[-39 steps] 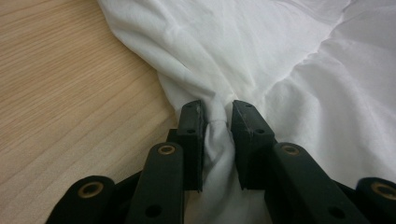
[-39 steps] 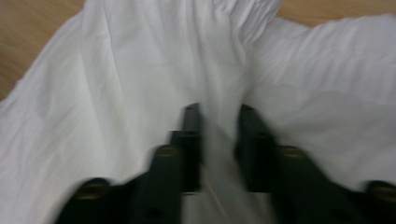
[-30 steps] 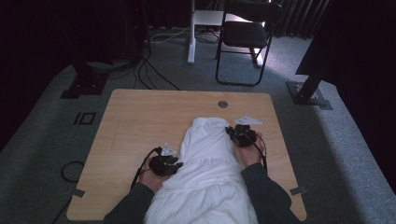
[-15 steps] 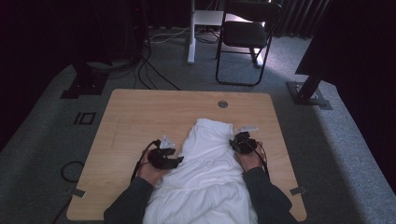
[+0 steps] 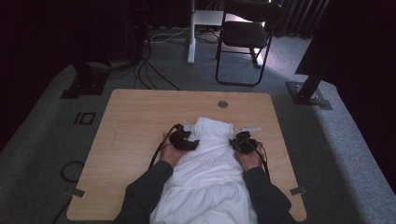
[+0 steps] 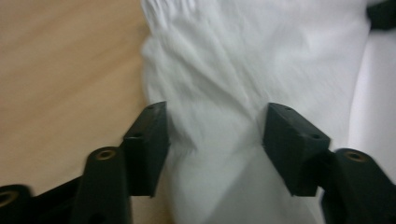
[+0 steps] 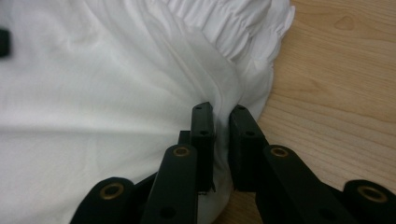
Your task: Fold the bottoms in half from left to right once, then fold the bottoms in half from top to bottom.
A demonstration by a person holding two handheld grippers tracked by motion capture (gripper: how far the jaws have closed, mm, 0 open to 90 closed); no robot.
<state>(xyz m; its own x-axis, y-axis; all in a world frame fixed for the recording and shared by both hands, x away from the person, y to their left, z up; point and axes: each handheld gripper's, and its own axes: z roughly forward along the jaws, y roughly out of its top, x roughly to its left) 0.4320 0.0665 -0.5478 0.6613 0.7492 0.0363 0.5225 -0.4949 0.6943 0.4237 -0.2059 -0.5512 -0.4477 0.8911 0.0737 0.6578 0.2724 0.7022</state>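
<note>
High view: one white garment (image 5: 205,172) lies lengthwise down the middle of the wooden table (image 5: 135,121), its gathered, elastic-looking end toward the far edge and the rest spilling off the near edge between the person's forearms. Two grippers, one per side seam. The left gripper (image 5: 189,141) and right gripper (image 5: 236,142) sit at matching height just below the gathered band, prob. so the cloth can be pulled or folded evenly w/o skewing. Beyond the table: one black chair (image 5: 243,37), one white stand leg, a few cables on the carpet, one round grommet (image 5: 222,104) in the tabletop.

Left gripper view: jaws stand apart, having just been opening; garment (image 6: 219,93) fabric lies between them w/ a puckered ridge, but the pads aren't pressing it. Reads as let go, or a re-grip coming. Bare table (image 6: 60,70) at the side.

Right gripper view: jaws nearly together, having just been closing, clenched on one fold of the garment's (image 7: 93,93) edge seam just below the ruffled band. This side anchors the cloth, I'd judge, while the other hand repositions. Table (image 7: 336,93) wood at the side.

Count: 1 garment, 2 grippers, 1 grip active.
</note>
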